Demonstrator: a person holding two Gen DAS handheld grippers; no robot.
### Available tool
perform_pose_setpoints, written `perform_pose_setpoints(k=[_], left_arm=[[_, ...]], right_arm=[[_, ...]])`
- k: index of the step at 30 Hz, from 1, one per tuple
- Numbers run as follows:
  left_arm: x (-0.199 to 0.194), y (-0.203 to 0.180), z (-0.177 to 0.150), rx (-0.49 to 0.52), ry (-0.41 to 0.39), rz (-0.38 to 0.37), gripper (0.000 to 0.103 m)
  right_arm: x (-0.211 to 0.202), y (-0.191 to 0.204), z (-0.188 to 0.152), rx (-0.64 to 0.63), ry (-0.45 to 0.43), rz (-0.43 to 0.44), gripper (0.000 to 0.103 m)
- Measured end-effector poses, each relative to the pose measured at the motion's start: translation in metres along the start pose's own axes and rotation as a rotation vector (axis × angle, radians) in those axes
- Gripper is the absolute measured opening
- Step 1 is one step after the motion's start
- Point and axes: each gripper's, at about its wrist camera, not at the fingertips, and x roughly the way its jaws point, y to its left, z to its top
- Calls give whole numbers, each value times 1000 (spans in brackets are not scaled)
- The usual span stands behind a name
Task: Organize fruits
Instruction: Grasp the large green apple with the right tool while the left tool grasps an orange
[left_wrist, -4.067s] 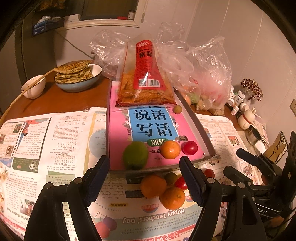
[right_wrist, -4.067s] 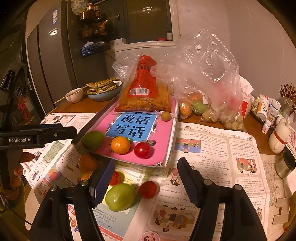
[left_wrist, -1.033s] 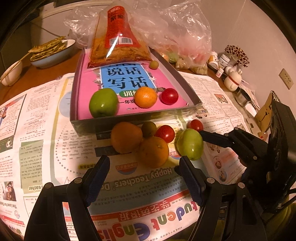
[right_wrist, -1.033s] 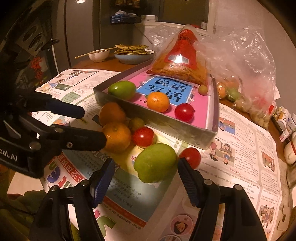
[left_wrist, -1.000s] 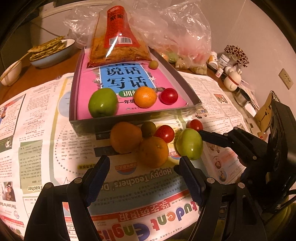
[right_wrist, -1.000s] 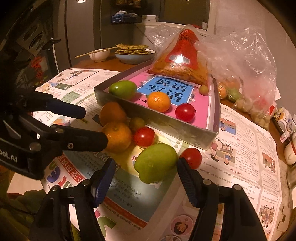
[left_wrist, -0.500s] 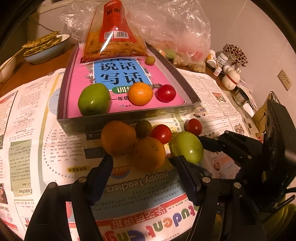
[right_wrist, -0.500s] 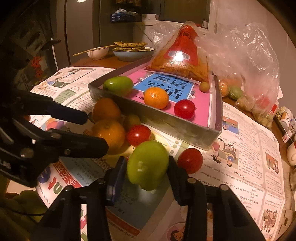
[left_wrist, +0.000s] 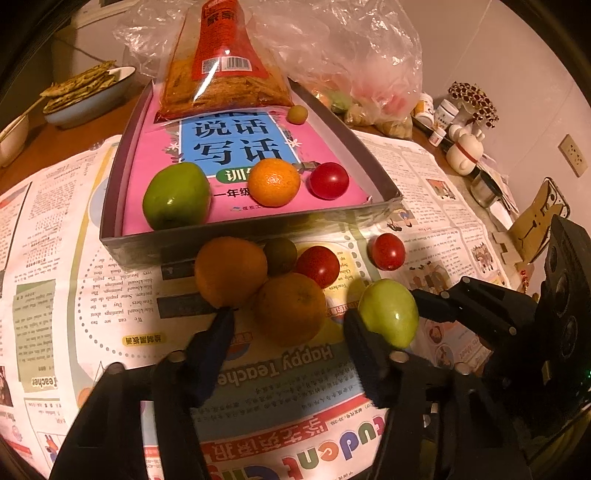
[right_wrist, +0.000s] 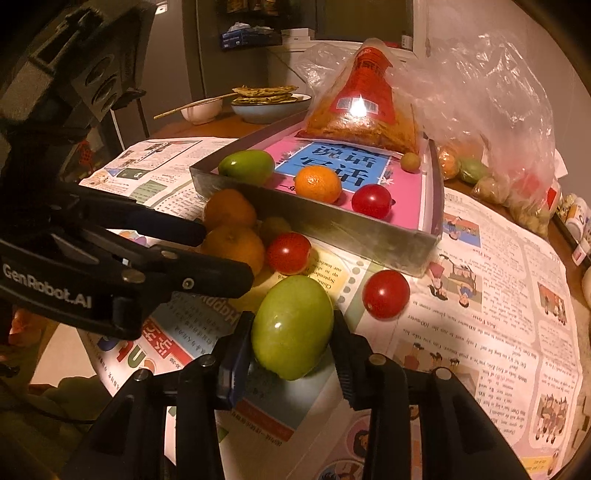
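1. Right tongs (right_wrist: 291, 339): jaws have just been closing and now clamp the green fruit (right_wrist: 291, 326) from both sides, pads pressed to its flanks. A second ago it sat loose on the newspaper (right_wrist: 480, 295) between wide jaws, so the grasp is new.
2. Left tongs (left_wrist: 288, 325): jaws have just been closing too, now half-narrowed around the nearer orange (left_wrist: 291, 308). Left fingertip sits at the base of the farther orange (left_wrist: 231, 271); I see a gap to the nearer orange on both sides, so no grip yet.
3. Compared with a second ago, both tools sit closer in on the fruit pile; nothing in it has shifted.
4. Loose fruit on the paper: two oranges touching, a small dull green fruit (left_wrist: 280, 254) behind them, a cherry tomato (left_wrist: 317, 266) beside it, another tomato (left_wrist: 387, 251) apart to the right.
5. Box tray (left_wrist: 221, 230) on the worktop just behind the pile already holds a green fruit, an orange, a tomato and a small one in a row.
6. My reading: the right side is ready to lift and carry to the tray, beside its green twin; the left needs further closing first.
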Motion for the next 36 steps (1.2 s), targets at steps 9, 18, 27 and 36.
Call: perform_pose_setpoints(k=[9, 18, 27, 36], left_arm=[[3, -7, 2, 4, 3, 5, 50], [9, -15, 7, 9, 18, 22, 50], [15, -22, 13, -12, 43, 70, 50], [22, -30, 14, -14, 60, 142, 50]], right_arm=[[-3, -5, -2, 17, -2, 5, 40], [-6, -9, -6, 34, -15, 25, 40], [-14, -14, -12, 55, -49, 41, 40], [-31, -29, -19, 69, -102, 53, 40]])
